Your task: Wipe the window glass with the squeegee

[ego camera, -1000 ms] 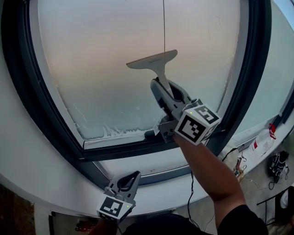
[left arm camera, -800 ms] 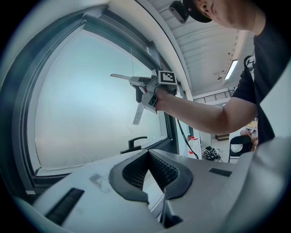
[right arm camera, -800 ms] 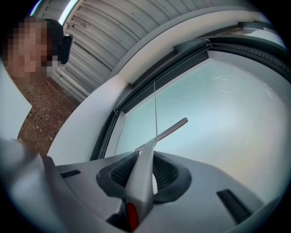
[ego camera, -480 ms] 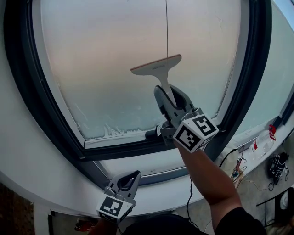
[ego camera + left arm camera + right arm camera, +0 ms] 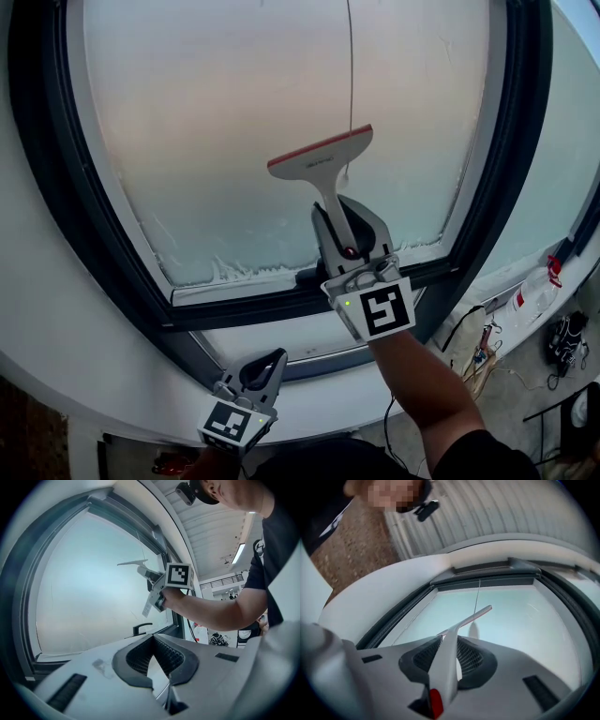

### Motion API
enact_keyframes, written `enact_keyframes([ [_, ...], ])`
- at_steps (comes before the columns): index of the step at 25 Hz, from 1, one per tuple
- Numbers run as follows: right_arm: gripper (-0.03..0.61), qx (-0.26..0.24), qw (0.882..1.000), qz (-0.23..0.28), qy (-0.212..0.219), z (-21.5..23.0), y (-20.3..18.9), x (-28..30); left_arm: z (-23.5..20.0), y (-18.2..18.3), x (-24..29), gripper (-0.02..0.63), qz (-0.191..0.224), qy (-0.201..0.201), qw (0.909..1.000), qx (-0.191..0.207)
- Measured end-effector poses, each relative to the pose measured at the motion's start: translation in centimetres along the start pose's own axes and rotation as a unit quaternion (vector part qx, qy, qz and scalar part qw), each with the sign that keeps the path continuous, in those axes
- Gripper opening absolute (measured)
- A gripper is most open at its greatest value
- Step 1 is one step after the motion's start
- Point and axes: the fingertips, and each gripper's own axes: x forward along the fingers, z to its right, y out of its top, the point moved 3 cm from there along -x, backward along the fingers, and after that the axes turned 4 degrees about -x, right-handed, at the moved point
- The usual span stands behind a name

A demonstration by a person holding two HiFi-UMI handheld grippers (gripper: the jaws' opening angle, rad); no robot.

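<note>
Right gripper [image 5: 348,214]: is clamping the white handle of the squeegee [image 5: 322,159] between its jaws; the handle's red end is pointing back toward the hand.
Squeegee position: its blade is lying against the window glass [image 5: 206,141], low in the middle of the pane and tilted, with the right end higher and the red rubber edge uppermost.
Left gripper [image 5: 263,362]: is hanging low beside the white sill, well apart from the glass, with its jaws closed on nothing.
Step in hand: judged to be one stroke in progress over the lower-middle pane.
Doing it well: the whole rubber edge should be pressing evenly on the glass; levelling the blade would probably avoid leaving an unwiped wedge.
Hazard: a thin cord [image 5: 351,66] is hanging down the pane, and its pull is dangling just beside the blade, so it could snag.
Remaining area: a streaky band [image 5: 234,268] is showing along the bottom edge, near the dark frame [image 5: 525,141].
Container: a pale bottle with a red cap [image 5: 536,289] is lying at lower right; its contents cannot be made out.
</note>
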Motion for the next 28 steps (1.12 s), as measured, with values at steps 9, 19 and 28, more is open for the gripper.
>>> enact_keyframes([
  [9,0.074,0.156,0.983,-0.087,0.030,-2.2,-7.4,-1.9,-0.9,-0.8,-0.2,0.000,-0.004,0.008,0.9999,-0.013],
  [19,0.074,0.256,0.957,-0.136,-0.019,-3.3,-13.5,-4.8,-1.2,-3.5,-1.4,0.001,-0.027,-0.003,0.9993,-0.026],
  [28,0.074,0.322,0.928,-0.175,-0.060,-4.9,-17.6,-7.6,-1.8,-5.6,-4.3,0.000,-0.046,-0.019,0.9981,-0.035],
])
